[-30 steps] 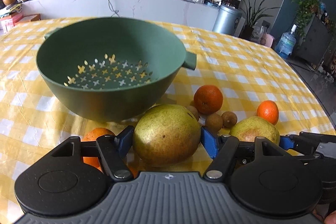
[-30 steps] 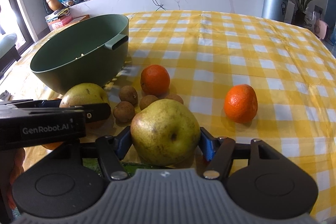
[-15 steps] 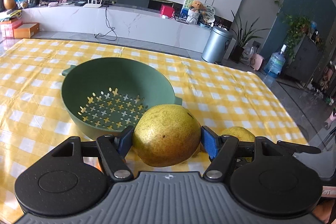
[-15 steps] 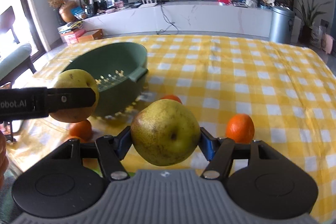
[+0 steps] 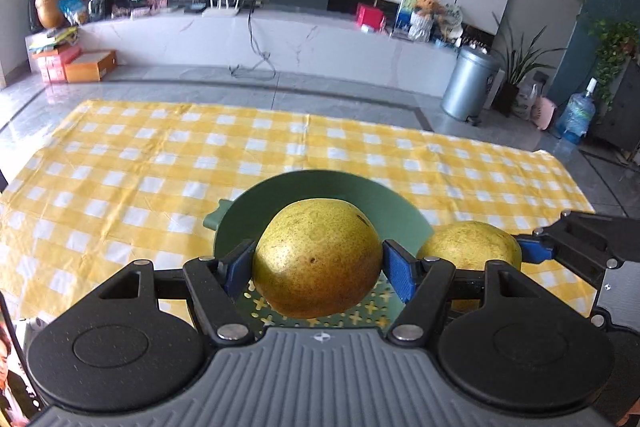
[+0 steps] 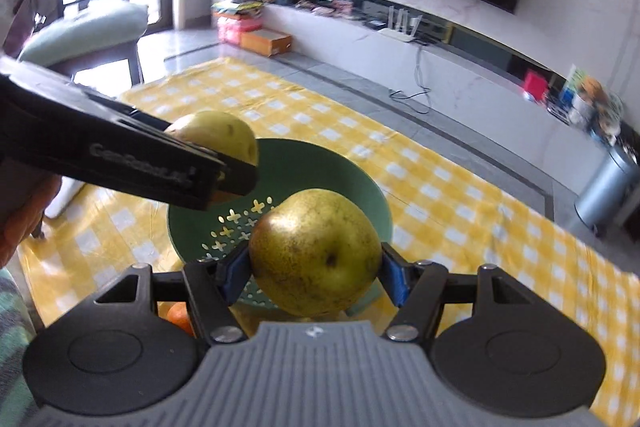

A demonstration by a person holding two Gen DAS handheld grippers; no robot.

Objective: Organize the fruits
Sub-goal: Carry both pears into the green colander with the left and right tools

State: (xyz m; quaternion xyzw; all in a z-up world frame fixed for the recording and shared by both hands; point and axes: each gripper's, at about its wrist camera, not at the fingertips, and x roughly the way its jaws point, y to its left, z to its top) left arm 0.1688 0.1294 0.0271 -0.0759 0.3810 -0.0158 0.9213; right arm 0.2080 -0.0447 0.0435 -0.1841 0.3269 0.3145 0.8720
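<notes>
My left gripper (image 5: 318,267) is shut on a large yellow-green pear (image 5: 318,263), held in the air over the green colander bowl (image 5: 248,219). Just to its right hangs a second pear (image 5: 472,243), gripped by the right gripper's blue pads (image 5: 528,251). In the right wrist view my right gripper (image 6: 316,269) is shut on that pear (image 6: 316,251), above the bowl (image 6: 316,167) with its cross-shaped holes. The left gripper's black body (image 6: 120,151) crosses the left side there, and its pear (image 6: 216,133) shows behind it. An orange (image 6: 180,317) lies on the cloth below.
A yellow and white checked cloth (image 5: 140,163) covers the table; its far edge meets grey floor. A chair with a pale cushion (image 6: 84,27) stands off the table's left end. A metal bin (image 5: 470,83) and a TV wall lie beyond. A hand (image 6: 24,203) holds the left gripper.
Both grippers rose from the table with their pears and came over the green bowl. The right gripper rolled, tilting its view. The fruits left on the cloth dropped out of sight, save one orange.
</notes>
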